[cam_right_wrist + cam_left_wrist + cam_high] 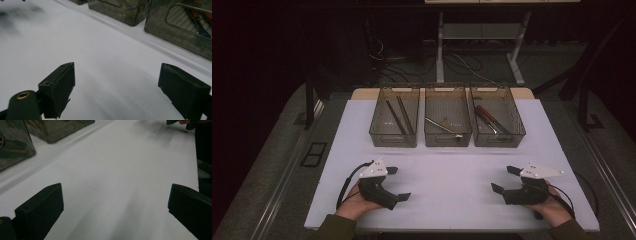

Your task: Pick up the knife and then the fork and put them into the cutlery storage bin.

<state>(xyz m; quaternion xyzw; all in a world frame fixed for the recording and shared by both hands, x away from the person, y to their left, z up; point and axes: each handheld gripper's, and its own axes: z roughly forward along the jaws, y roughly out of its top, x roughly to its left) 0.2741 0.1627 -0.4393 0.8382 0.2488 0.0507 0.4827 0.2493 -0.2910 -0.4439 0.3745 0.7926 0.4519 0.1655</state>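
Your left gripper (pixel 398 184) rests low on the near left of the white table (pixel 447 165), held in your left hand (pixel 357 204); its jaws stand wide apart with nothing between them, and in the left gripper view only bare tabletop lies in the gap. Well ahead of you, along the far edge, three smoky see-through bins sit side by side. The left bin (pixel 395 116) holds two long dark rods lying at a slant. The middle bin (pixel 447 116) holds a slim metal tool and a small piece beside it. The right bin (pixel 497 116) holds several tools, one with a reddish-brown handle. Your right gripper (pixel 505 180) sits on the near right of the table in your right hand (pixel 556 207), jaws spread wide and gripping nothing, pointing inward toward the left one, well apart from it and from the bins
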